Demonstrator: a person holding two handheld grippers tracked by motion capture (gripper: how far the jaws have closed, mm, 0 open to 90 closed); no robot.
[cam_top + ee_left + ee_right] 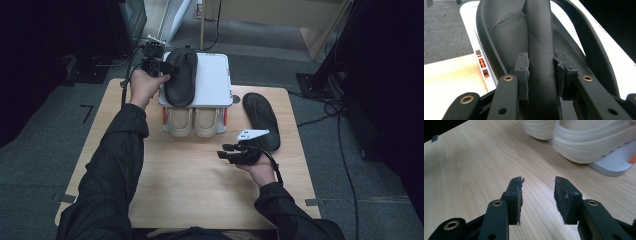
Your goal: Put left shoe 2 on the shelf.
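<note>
- Seen from the high view: a light wooden table (200, 190) with a white two-tier plastic shoe rack (212, 80) at its far middle.
- Left gripper (167, 70) held at the rack's left far corner, reaching over the top shelf onto a black leather slipper (181, 75).
- Black leather slipper lying flat on the rack's top shelf, along its left half, toe toward the far edge.
- In the left gripper view: the slipper's black strap (540, 50) running straight up between the two pads (522, 75), both pads against its sides; jaws partly apart, clamped on the strap.
- White shelf edge (471, 27) visible to the left of the slipper there, with small orange clips (482, 63) on the rack's side.
- Pair of cream-coloured sneakers (194, 121) standing side by side on the lower shelf, toes pointing toward the person.
- Second black slipper (261, 120) lying on the table to the right of the rack, well apart from the first, just beyond the right gripper.
- Right gripper (222, 151) held low over the table's middle right, pointing left, near the sneakers' toes but apart from them.
- In the right gripper view: pads (516, 197) standing apart with bare wood between them, gripping nothing; cream sneakers (594, 142) ahead on the white lower shelf (614, 165).
</note>
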